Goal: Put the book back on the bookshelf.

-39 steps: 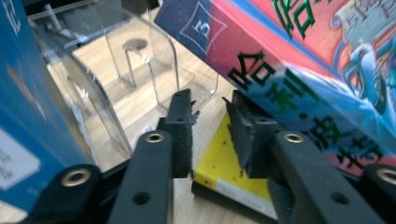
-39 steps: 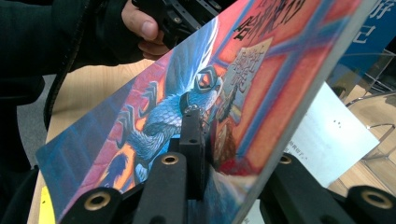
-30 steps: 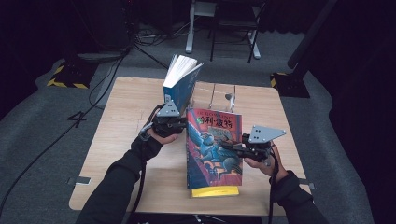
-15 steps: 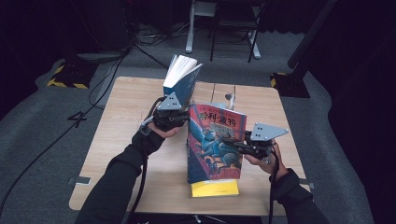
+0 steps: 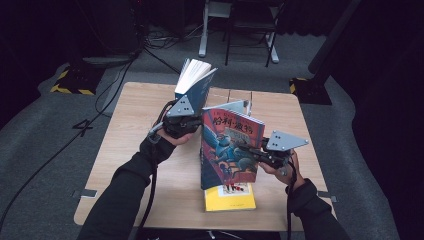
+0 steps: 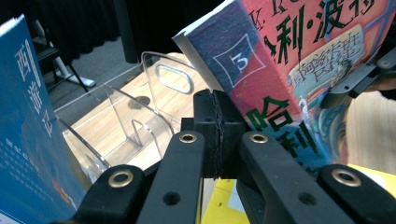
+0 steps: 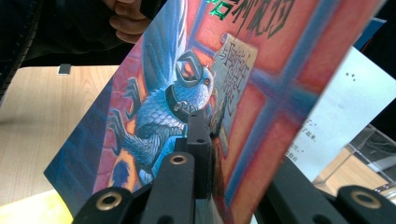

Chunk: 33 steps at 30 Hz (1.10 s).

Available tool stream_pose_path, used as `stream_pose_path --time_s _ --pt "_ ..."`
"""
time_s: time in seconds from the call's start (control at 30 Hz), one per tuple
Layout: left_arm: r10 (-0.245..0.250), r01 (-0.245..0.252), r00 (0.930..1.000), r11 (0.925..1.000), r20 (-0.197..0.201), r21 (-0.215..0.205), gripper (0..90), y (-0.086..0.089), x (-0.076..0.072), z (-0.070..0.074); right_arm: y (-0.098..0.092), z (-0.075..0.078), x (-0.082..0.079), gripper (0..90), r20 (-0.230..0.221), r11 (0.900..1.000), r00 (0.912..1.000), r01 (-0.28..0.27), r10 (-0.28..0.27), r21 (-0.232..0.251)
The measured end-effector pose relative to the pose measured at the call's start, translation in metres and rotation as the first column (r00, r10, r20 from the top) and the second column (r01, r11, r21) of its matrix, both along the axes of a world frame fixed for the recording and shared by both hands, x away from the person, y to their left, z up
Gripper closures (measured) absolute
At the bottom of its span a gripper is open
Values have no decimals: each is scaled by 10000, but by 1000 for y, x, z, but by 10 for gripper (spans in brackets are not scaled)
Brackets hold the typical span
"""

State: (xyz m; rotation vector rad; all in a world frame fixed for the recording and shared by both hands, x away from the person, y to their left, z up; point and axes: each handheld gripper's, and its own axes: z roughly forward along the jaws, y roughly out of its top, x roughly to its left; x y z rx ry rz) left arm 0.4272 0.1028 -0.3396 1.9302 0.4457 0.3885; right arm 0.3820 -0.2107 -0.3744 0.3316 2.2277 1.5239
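Red-covered paperback [image 5: 231, 147], illustrated with a blue winged creature. It was held upright and slightly tilted above the wooden surface [image 5: 132, 140], over a yellow book [image 5: 230, 198] that lay flat near the front edge.

Right tool [image 7: 208, 140]: closed on the paperback's outer edge, one jaw across the front cover and the other behind. This grip probably carried the book's weight and kept the cover facing the person.

Left tool [image 6: 218, 119]: shut, pads pressed together with nothing visible between them, sitting just beside the paperback's spine corner. It was likely placed there to steady or nudge the spine.

Blue book [image 5: 195, 85]: upright with its pages fanned at the top, just left of the left tool and apparently resting in the clear acrylic stand [image 6: 140, 107].

Judgement: the paperback seemed bound for the stand, beside the blue book.
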Motion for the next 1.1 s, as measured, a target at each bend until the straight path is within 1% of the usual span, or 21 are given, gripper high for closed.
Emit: stream_pose_path --time_s 0.13,0.27,0.33,0.4,0.5,0.57,0.6,0.67,0.73,0.8,0.83,0.87,0.93,1.0,1.03,1.1 --pt "-92 92 9998 10000 196 5 895 -1 -4 6 0 1 -2 829 214 9999 9997 95 -97 83" --pt "-215 219 9992 9997 347 -110 896 -1 -9 14 0 3 -5 831 400 9999 9991 105 -106 26" --pt "-263 267 9986 9996 451 -75 897 -1 -13 16 1 4 -7 834 512 9999 9986 145 -145 4" --pt "-267 270 9984 9996 490 -65 896 0 -17 18 1 4 -8 837 634 9998 9978 180 -181 10" --pt "-268 275 9984 9995 500 -131 895 1 -22 18 2 4 -11 838 659 9999 9977 136 -141 84" --pt "-221 235 9983 9994 541 -249 889 3 -27 17 2 4 -14 839 746 9999 9972 104 -110 79" --pt "-150 168 9982 9994 584 -318 871 3 -30 17 1 4 -16 839 807 9999 9967 86 -91 62" --pt "-218 247 9979 9986 615 -469 871 3 -36 16 1 4 -20 839 858 9999 9963 66 -73 76" --pt "-223 254 9980 9983 589 -534 858 4 -38 16 1 4 -23 839 885 10000 9961 43 -49 67" --pt "-232 275 9982 9966 559 -779 850 3 -45 15 -1 5 -29 839 968 10000 9953 6 -9 38" --pt "-244 292 9983 9954 523 -917 833 3 -49 15 -1 5 -31 840 1022 10000 9948 -7 5 23" --pt "-300 352 9980 9947 549 -968 826 3 -50 15 -2 4 -33 840 1082 10000 9941 -27 29 -19" --pt "-226 287 9982 9933 551 -1124 784 2 -54 14 -4 4 -37 840 1111 10000 9938 -43 40 29" --pt "-293 367 9980 9901 562 -1357 774 1 -60 12 -7 3 -41 840 1126 9999 9936 -89 80 75" --pt "-235 315 9981 9890 562 -1443 752 0 -62 11 -8 2 -44 840 1175 9999 9930 -102 93 74" --pt "-234 326 9977 9887 636 -1462 713 0 -67 8 -9 1 -49 842 1386 9999 9903 -113 102 71"
